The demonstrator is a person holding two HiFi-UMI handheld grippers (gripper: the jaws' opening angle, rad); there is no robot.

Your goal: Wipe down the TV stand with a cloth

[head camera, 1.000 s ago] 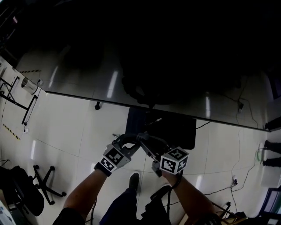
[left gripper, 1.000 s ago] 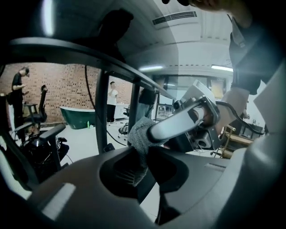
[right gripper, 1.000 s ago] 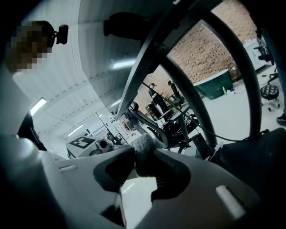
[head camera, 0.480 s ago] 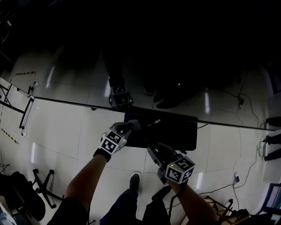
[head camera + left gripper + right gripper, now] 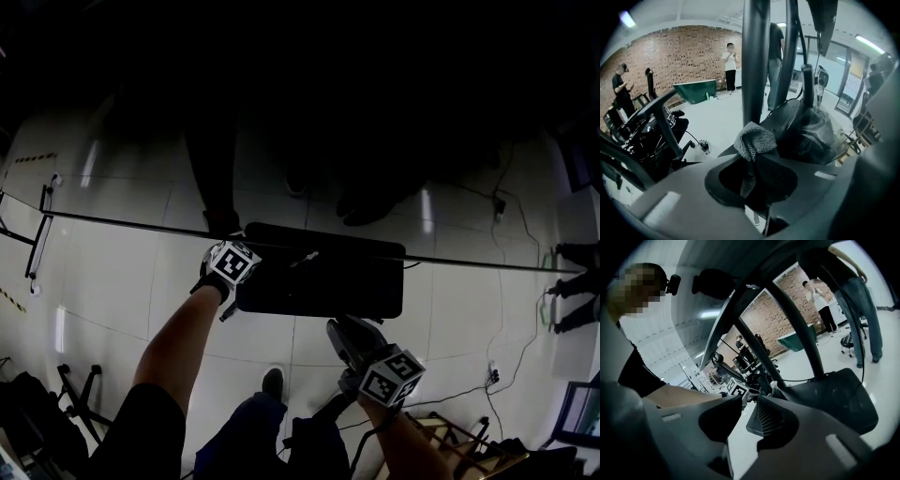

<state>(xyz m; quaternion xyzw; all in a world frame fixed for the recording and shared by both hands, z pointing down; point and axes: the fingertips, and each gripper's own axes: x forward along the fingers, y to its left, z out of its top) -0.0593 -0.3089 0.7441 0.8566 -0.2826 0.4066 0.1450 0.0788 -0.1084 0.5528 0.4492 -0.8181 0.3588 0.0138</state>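
The TV stand has a flat black base (image 5: pixel 328 281) on the white tiled floor, and dark upright poles (image 5: pixel 755 61). The dark glossy screen (image 5: pixel 309 141) fills the top of the head view. My left gripper (image 5: pixel 246 279) is at the base's left end, shut on a grey knitted cloth (image 5: pixel 754 139) that bunches up past the jaws (image 5: pixel 754 161), just before a pole. My right gripper (image 5: pixel 339 330) hangs over the floor in front of the base. Its jaws (image 5: pixel 747 416) are closing with only a narrow gap and nothing between them. The base (image 5: pixel 834 394) lies beyond them.
Cables (image 5: pixel 497 375) trail over the floor at the right. A chair base (image 5: pixel 75 398) stands at lower left. My shoe (image 5: pixel 273 382) is on the tiles below the base. People (image 5: pixel 730 65) and a green tub (image 5: pixel 696 91) stand far off by a brick wall.
My left gripper has moved away from me and down to the base's left end, still with the cloth. The right gripper has drawn back toward me and to the right.
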